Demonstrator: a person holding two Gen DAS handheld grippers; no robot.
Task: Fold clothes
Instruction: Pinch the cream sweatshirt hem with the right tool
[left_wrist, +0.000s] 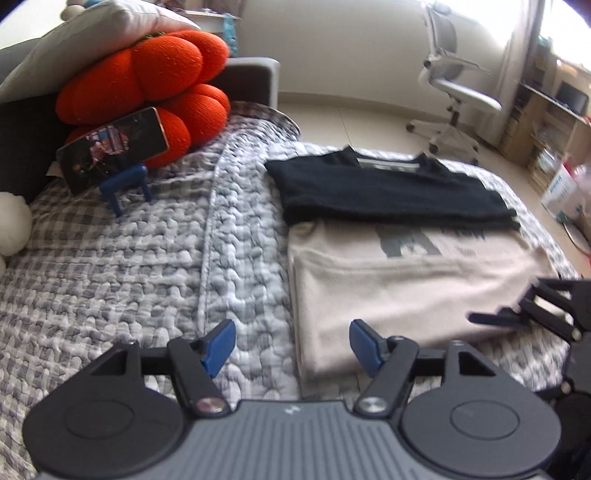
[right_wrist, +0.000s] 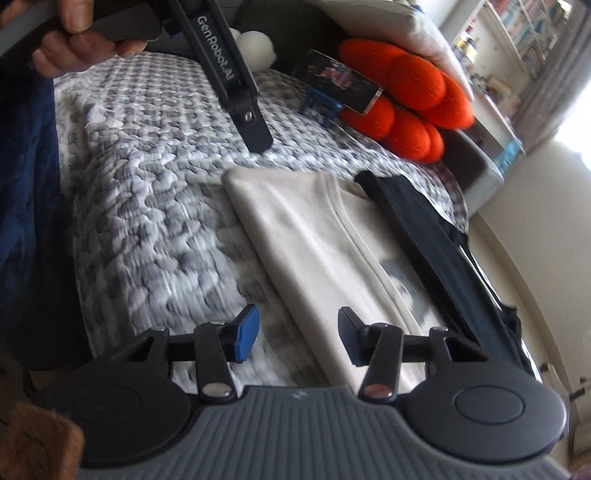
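Note:
A folded beige T-shirt (left_wrist: 406, 291) with a grey print lies on the grey-and-white quilt (left_wrist: 129, 266). A folded black garment (left_wrist: 384, 192) rests just beyond it, overlapping its far edge. My left gripper (left_wrist: 291, 345) hovers open over the shirt's near left corner, with nothing between its blue pads. My right gripper (right_wrist: 295, 338) is open too, above the near edge of the beige T-shirt (right_wrist: 332, 251), with the black garment (right_wrist: 424, 229) to its right. In the left wrist view the right gripper (left_wrist: 491, 317) shows at the shirt's right edge. A hand (right_wrist: 74, 40) holds the left tool.
An orange knotted cushion (left_wrist: 147, 85) and a white pillow (left_wrist: 81, 40) sit at the head of the bed. A phone (left_wrist: 114, 147) leans on a blue stand (left_wrist: 127, 184). An office chair (left_wrist: 454, 85) and shelves (left_wrist: 546, 110) stand on the floor beyond.

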